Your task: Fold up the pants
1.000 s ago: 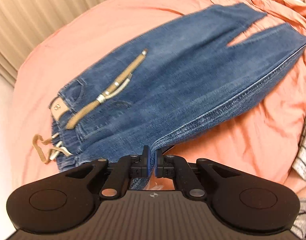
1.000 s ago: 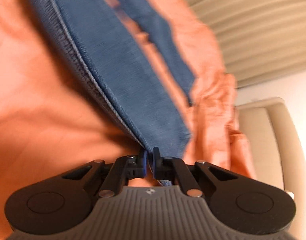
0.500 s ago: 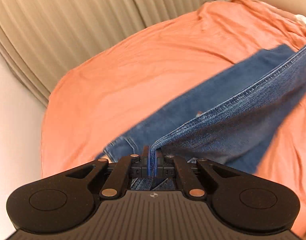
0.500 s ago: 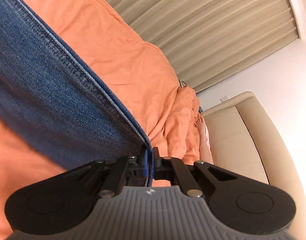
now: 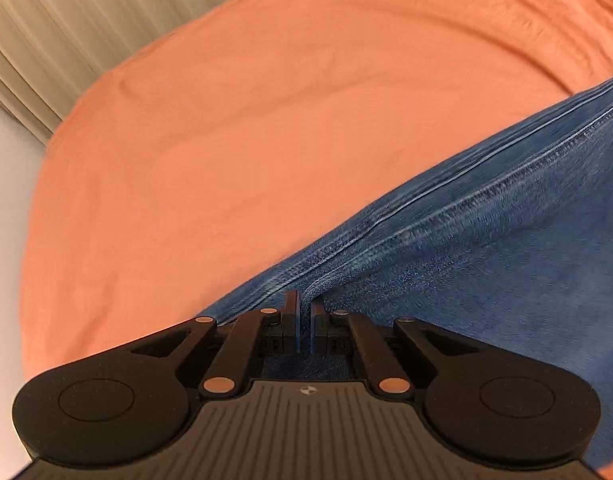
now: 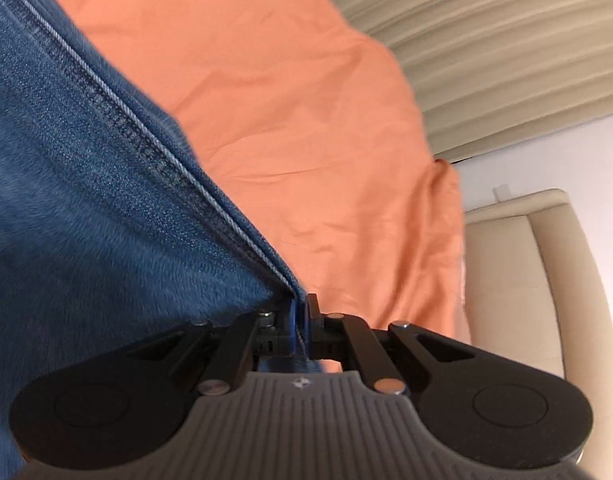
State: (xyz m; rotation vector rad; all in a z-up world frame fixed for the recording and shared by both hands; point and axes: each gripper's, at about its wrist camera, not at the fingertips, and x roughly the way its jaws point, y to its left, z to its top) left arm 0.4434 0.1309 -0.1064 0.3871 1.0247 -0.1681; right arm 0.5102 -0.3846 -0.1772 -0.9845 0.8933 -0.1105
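Left wrist view: the left gripper [image 5: 305, 312] is pointing steeply down at the bed, its jaws pinching shut on the seamed edge of the pants [image 5: 486, 248]. The denim is running from the jaws out to the right side of the frame, draped over more of its own fabric, w/ the stitched seam riding on top. It's gripping at the seam (my guess) because that edge is thick and won't slip, and it gives a straight line to fold along. The orange bedsheet [image 5: 226, 140] is filling the rest of the view, bare of clothing on the left, and pleated curtains [image 5: 46, 32] are hanging behind the bed.

Right wrist view: the right gripper [image 6: 301, 316] is likewise clamping shut on the same seam of the pants [image 6: 86, 180], the cloth stretching away up and to the left, pulled fairly taut. Two holds along one edge are keeping the fold line straight btwn them, so the layer can land flat rather than bunch. The sheet [image 6: 286, 100] lies beyond, w/ a cream padded headboard [image 6: 506, 272] at right and curtains [image 6: 486, 40] above it. The fold looks mid-way: the edge isn't released yet.
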